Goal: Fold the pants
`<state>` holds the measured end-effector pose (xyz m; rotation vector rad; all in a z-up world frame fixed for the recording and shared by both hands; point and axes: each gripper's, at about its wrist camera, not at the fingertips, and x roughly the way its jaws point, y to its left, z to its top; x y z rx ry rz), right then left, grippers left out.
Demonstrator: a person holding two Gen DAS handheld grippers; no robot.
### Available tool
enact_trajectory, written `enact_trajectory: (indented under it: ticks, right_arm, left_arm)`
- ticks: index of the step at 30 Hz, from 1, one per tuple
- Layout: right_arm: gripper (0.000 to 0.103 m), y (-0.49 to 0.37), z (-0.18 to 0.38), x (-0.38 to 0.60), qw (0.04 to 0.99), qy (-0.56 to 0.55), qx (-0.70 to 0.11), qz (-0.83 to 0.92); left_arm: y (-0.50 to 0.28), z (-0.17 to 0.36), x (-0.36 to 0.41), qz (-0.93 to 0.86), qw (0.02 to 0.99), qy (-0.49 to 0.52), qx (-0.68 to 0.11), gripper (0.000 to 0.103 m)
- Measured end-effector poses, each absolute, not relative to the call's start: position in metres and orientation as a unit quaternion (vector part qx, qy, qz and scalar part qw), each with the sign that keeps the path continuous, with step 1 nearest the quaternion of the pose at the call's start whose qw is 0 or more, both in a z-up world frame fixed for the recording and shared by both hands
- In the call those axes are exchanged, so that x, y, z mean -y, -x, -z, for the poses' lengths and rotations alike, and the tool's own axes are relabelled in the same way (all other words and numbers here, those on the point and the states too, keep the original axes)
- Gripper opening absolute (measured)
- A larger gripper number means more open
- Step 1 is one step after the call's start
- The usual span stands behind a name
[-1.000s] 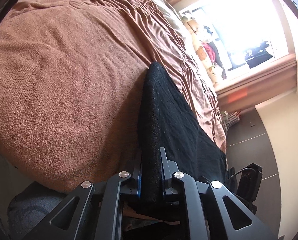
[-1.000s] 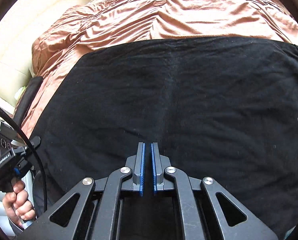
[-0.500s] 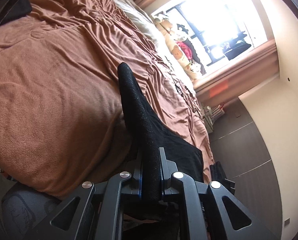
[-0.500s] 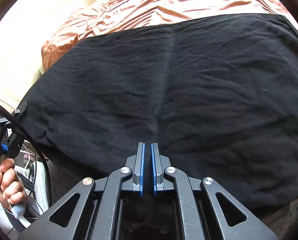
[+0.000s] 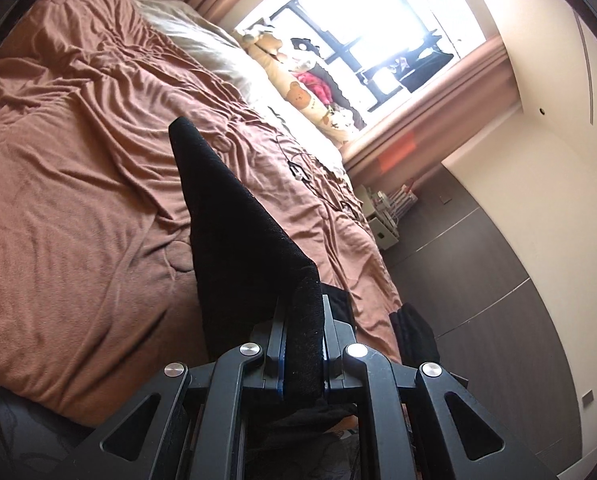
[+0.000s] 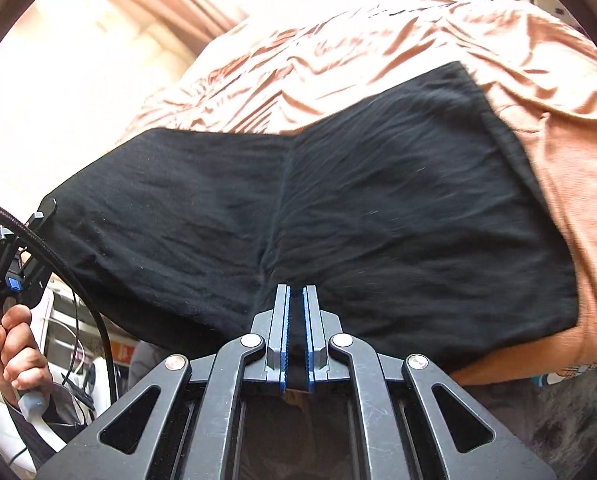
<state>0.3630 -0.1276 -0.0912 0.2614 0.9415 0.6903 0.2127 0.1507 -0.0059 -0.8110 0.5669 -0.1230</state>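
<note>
Fingers: left gripper [image 5: 302, 340] pinches a thick hem of the black pants [image 6: 338, 216]; right gripper [image 6: 296, 336] is clamped on their near edge.
Pants: lifted, sagging over the brown bed [image 5: 78, 200].
Advice: keep both edges level and taut, lay flat.

pants' [image 6: 378, 208] near edge hidden behind fingers [image 6: 279, 332]

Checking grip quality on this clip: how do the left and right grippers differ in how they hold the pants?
The left gripper clamps a thick bunched edge of the pants; the right gripper pinches a thin layer, jaws nearly together. At the left the cloth rises as a ridge; at the right it spreads flat. Both are shut on the pants, over the bed.
</note>
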Motion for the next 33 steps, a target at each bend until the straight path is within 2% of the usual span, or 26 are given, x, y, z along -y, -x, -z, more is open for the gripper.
enact_trajectory:
  ticks: [10, 21, 27, 33]
  right_arm:
    - [0.004, -0.357, 0.086, 0.199, 0.841, -0.159, -0.411, -0.314]
    - [0.004, -0.345, 0.096, 0.266, 0.845, -0.198, -0.402, -0.293]
    - [0.004, -0.343, 0.102, 0.298, 0.844, -0.221, -0.402, -0.278]
    - [0.004, -0.346, 0.114, 0.325, 0.841, -0.239, -0.411, -0.259]
  left_arm:
    - [-0.246, -0.02, -0.088, 0.093, 0.886, 0.35, -0.288, 0.012]
    - [-0.29, -0.024, -0.014, 0.136, 0.884, 0.31, -0.323, 0.012]
    - [-0.317, -0.012, 0.02, 0.161, 0.875, 0.3, -0.344, 0.012]
    - [-0.345, 0.022, 0.055, 0.177, 0.856, 0.294, -0.386, 0.012]
